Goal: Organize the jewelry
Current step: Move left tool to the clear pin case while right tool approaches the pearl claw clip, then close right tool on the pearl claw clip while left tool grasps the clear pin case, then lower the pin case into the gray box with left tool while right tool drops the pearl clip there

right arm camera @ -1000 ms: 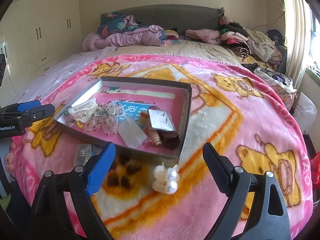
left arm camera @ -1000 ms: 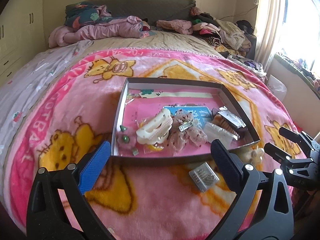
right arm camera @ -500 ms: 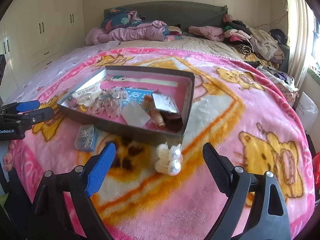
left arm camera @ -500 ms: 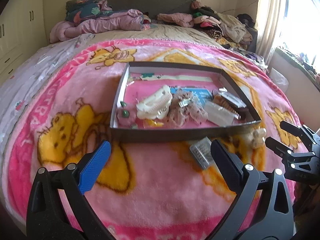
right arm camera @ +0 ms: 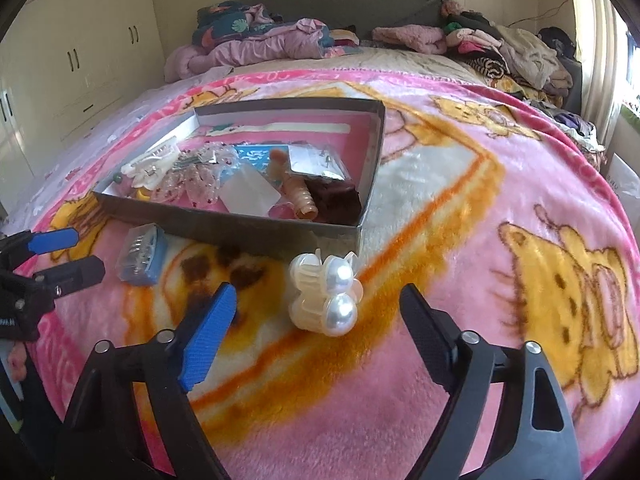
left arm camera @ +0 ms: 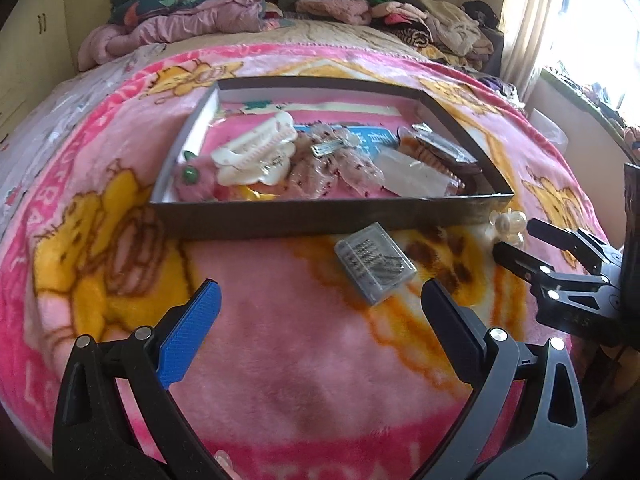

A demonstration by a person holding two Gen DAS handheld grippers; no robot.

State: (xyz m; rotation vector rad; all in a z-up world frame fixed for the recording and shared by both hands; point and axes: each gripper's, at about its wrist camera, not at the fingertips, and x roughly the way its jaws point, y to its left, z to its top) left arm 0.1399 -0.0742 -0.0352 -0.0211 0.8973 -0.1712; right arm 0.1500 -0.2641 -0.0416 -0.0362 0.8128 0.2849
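A shallow grey box (left arm camera: 320,220) (right arm camera: 248,232) lies on the pink blanket, holding a white claw clip (left arm camera: 256,152), sheer bows, packets and other hair pieces. A clear case of small metal clips (left arm camera: 374,266) (right arm camera: 140,256) lies just outside its near wall. A pearl claw clip (right arm camera: 326,296) (left arm camera: 506,224) lies by the box's near corner. My left gripper (left arm camera: 320,312) is open and empty, low over the blanket, with the clear case just ahead between the fingertips. My right gripper (right arm camera: 316,316) is open and empty, the pearl clip between its fingertips.
The pink cartoon blanket (right arm camera: 480,240) covers the bed. Piled clothes and bedding (right arm camera: 360,36) lie at the headboard. White wardrobes (right arm camera: 80,60) stand to the left, a curtained window (left arm camera: 560,20) to the right.
Both grippers have dropped lower and moved closer to the blanket. The clear case and the pearl clip now sit nearer their open fingertips. Nothing has been gripped.
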